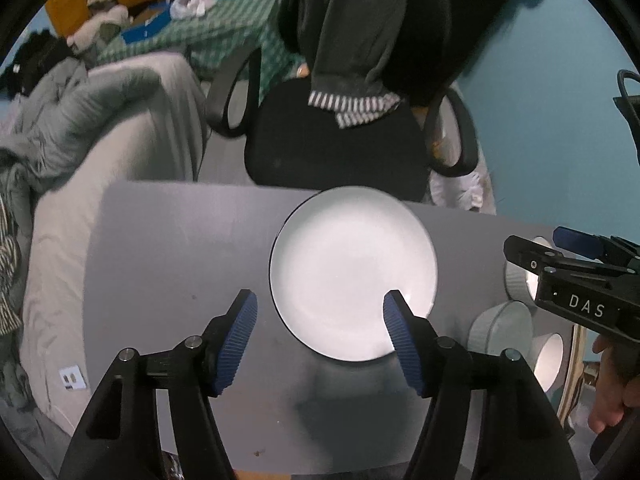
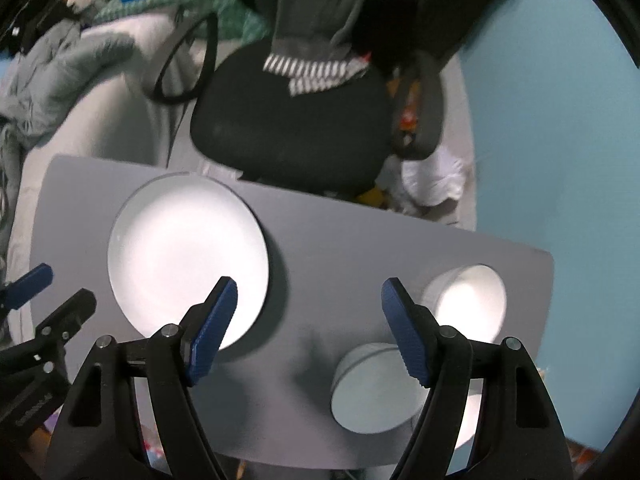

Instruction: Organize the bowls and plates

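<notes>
Left wrist view: plate [image 1: 354, 274] lies flat on the grey table [image 1: 172, 248], toward the far edge, nothing on it.
Plate, handling: judged stiff, glazed, breakable; smooth face likely slippery to the ribbed pads. Moderate weight, my estimate only.
Plate, where to hold: at the rim, one finger over and one under; the flat centre offers no purchase. Rim sits on the table, so a finger may have to work beneath it.
Plate, look: round, white, thin dark line along the rim, shallow. Strong glare on the face; cannot tell whether it is one plate or a stack.
Bowls, place: three white pieces to the right of the plate, well apart from it. Nearest bowl [image 2: 376, 388] appears upside down, ribbed wall; behind it a second bowl [image 2: 468, 300] lies tipped, mouth toward the camera. A third [image 1: 550, 358] shows only partly, at the table's near right.
Bowls, handling: same ceramic judgement; hold by pinching the wall at the lip.
Left gripper [image 1: 320, 332]: fingers spread wide, nothing between the pads, above the plate's near edge without touching it.
Right gripper [image 2: 308, 328]: fingers spread, empty, pointing down over bare table between plate and bowls.
Task state: pieces scattered; sorting judged unfinished.
Surroundings: black office chair [image 1: 336, 140] beyond the table, clothing draped on its back; bed with bedding [image 1: 80, 120] at left; teal wall [image 1: 540, 92].
</notes>
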The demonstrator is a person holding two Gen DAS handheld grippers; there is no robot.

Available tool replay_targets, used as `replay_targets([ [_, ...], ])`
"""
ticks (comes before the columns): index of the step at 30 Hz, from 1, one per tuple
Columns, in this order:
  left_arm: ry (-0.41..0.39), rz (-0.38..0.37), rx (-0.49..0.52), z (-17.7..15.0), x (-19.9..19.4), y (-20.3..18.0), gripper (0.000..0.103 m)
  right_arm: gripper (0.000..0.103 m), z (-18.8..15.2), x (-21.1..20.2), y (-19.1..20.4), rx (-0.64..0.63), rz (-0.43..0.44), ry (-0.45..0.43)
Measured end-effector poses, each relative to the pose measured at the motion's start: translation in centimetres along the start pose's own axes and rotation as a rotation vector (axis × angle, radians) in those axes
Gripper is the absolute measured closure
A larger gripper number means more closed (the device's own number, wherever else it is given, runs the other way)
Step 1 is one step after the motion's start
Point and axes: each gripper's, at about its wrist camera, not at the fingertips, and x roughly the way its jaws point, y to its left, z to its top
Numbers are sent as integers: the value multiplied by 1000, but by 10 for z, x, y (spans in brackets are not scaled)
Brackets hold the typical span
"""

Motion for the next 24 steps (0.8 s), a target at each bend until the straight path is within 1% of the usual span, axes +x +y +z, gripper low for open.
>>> replay_targets([
  [2,-31,-1,20,-2,-17,-5,36,29,-8,-16,-6,24,-2,-34],
  [4,-66,-1,42,-3,-29,-8,30,29,-15,-33,-13,51,-10,-71],
  [7,-132,14,77,-7,-53,-13,27,29,-24,-55,-18,76,-30,-118],
  [11,-198,25,98,-13,-80,-15,26,29,-35,-84,-24,101,-51,-182],
  [12,-208,25,99,-14,-84,-15,23,29,-37,-91,-26,106,-59,-200],
  [15,-238,16,109,-18,-100,-17,23,29,-47,-111,-31,118,-92,-242],
  [19,-262,0,112,-25,-118,-19,23,29,-59,-127,-38,152,-97,-269],
  [24,-294,-37,120,-35,-141,-21,22,29,-75,-145,-39,178,-111,-303],
])
